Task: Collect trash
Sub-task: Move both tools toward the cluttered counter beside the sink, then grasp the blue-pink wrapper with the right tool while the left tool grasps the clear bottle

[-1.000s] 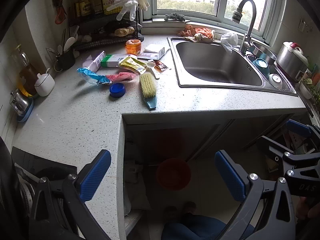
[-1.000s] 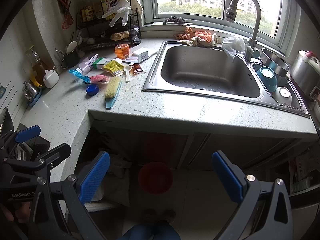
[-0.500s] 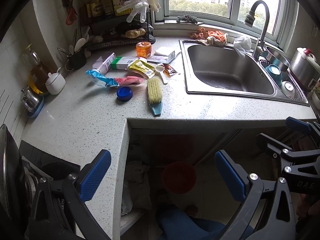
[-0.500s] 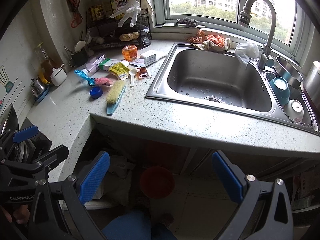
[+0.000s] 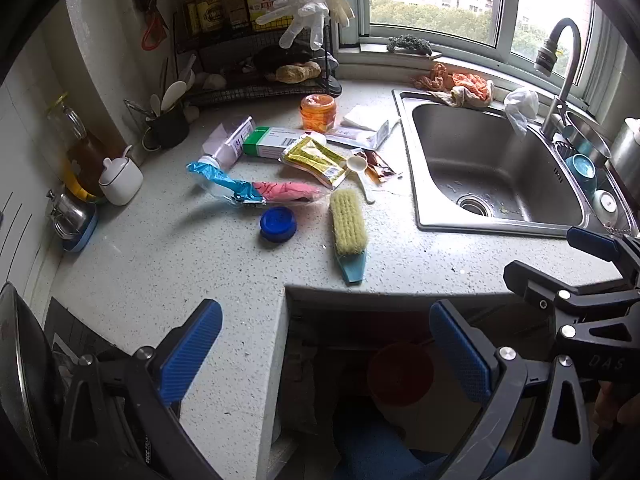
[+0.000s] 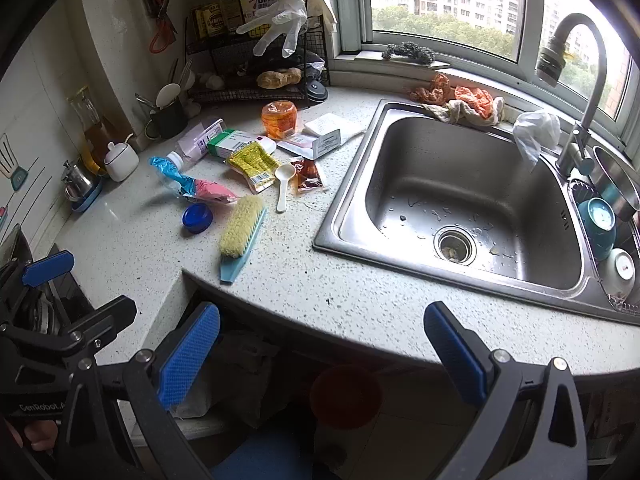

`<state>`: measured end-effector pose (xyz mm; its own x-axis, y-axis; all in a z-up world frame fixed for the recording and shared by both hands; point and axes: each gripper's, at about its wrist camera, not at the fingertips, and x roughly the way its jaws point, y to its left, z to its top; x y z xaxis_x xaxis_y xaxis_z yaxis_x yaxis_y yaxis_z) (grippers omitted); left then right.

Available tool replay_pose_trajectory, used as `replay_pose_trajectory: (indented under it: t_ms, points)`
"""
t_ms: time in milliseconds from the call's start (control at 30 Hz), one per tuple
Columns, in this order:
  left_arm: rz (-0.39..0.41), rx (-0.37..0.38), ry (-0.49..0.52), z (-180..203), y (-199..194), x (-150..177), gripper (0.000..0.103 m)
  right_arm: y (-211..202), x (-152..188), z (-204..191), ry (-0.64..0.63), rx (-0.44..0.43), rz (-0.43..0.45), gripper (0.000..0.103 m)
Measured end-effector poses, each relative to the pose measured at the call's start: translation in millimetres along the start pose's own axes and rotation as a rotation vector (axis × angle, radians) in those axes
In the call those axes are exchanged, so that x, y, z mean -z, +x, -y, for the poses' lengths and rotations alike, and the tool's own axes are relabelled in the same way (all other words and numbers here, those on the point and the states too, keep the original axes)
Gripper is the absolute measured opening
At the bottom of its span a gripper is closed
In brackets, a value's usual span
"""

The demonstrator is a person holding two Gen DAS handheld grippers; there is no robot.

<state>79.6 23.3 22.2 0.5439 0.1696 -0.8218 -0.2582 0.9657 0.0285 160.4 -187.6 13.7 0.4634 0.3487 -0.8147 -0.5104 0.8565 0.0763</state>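
Litter lies on the speckled counter (image 5: 168, 264) left of the sink: a crushed blue and pink plastic bottle (image 5: 256, 190) (image 6: 192, 186), a blue cap (image 5: 278, 224) (image 6: 197, 218), a yellow sachet (image 5: 316, 160) (image 6: 254, 164), a brown sauce packet (image 5: 380, 166) (image 6: 308, 176), a green and white box (image 5: 272, 146) (image 6: 236, 144) and a white box (image 6: 326, 140). My left gripper (image 5: 324, 356) is open and empty over the counter's front corner. My right gripper (image 6: 320, 356) is open and empty at the counter's front edge, before the sink. A red bin (image 5: 400, 372) (image 6: 346, 396) stands on the floor below.
A yellow scrub brush (image 5: 348, 232) (image 6: 240, 236), a white spoon (image 6: 283, 186) and an orange jar (image 5: 318, 112) lie among the litter. The steel sink (image 6: 460, 200) has a tap (image 6: 576, 80), rags and bowls around it. A wire rack (image 5: 256, 60), sugar pot and kettle line the wall.
Both grippers have moved forward and closer to the counter; the litter and the sink look larger. Both stay open and empty. Nothing on the counter has moved.
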Motion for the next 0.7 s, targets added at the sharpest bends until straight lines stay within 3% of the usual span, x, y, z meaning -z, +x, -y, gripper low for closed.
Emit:
replay_pose_trajectory:
  t_ms: [300, 700]
  points:
    - [-0.041, -0.022, -0.065, -57, 47, -50, 0.103, 50, -57, -32, -0.068, -0.043, -0.043, 0.103]
    - [-0.143, -0.128, -0.216, -156, 97, -69, 0.103, 137, -110, -113, -0.288, -0.163, -0.161, 0.103]
